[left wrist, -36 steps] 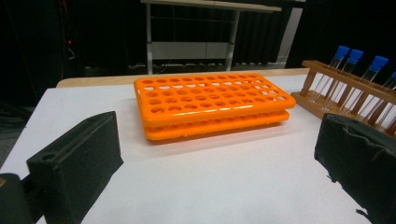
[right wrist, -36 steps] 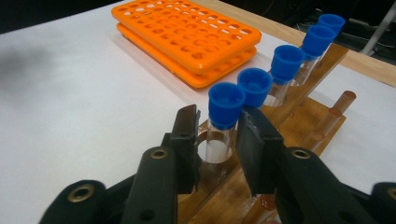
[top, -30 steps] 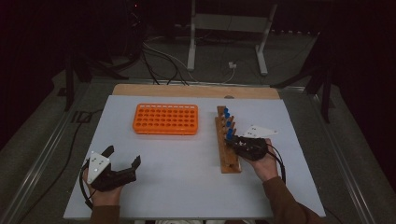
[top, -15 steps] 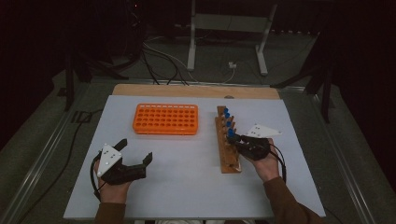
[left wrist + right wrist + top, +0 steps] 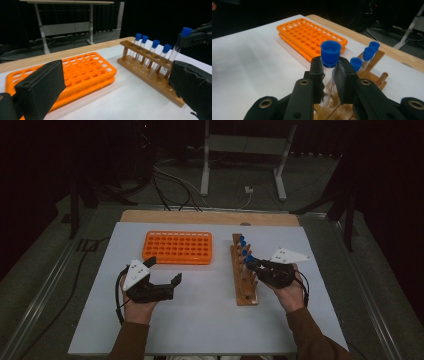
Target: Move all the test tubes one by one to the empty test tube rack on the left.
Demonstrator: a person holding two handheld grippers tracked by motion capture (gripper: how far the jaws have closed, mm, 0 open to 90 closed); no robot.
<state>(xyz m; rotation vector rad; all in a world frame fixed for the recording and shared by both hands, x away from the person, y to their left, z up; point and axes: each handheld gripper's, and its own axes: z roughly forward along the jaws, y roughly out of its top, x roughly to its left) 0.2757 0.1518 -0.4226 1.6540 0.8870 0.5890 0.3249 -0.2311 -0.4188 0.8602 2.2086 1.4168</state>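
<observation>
My right gripper is shut on a clear test tube with a blue cap, gripping it just below the cap. The tube stands upright, raised above the others in the wooden rack. Several more blue-capped tubes stand in the far holes of that rack. Left of it lies an orange tube rack with its holes empty. My left gripper hovers just in front of the orange rack, jaws wide open with nothing between them.
Both racks rest on a white board with a wooden strip along its far edge. Beyond the table, cables and a metal stand sit on the dark floor.
My left gripper has moved right and away from the person, toward the orange rack, staying open. My right gripper has risen a little with the tube.
</observation>
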